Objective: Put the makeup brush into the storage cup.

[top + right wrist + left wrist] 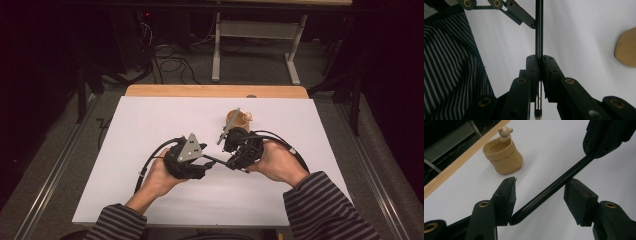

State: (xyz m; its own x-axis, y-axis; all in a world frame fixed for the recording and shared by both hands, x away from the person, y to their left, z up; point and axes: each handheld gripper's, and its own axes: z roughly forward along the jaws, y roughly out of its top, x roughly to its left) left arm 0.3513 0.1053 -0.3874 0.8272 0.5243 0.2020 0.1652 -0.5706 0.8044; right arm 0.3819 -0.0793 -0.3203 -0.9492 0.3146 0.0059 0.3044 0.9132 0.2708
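Observation:
A thin black rod (554,187) with a pale tip (538,115) is clamped upright between the pads of my right gripper (539,61), which is shut on it. The rod's free end runs across the gap of my left gripper (541,185) and lies near the base of its left pad (507,195). The right pad stands well off the rod, so that gripper is open. In the high view my left gripper (210,160) and right gripper (231,162) meet nose to nose at mid-table, with the rod (218,161) between them.
A tan cup (503,157) with a small bear figure (505,133) on its rim stands just beyond the grippers, also seen as the cup (237,119) from above. White sheet (150,125) covers the table; a wooden edge (215,90) runs along the far side. Striped sleeve (446,62) lies close.

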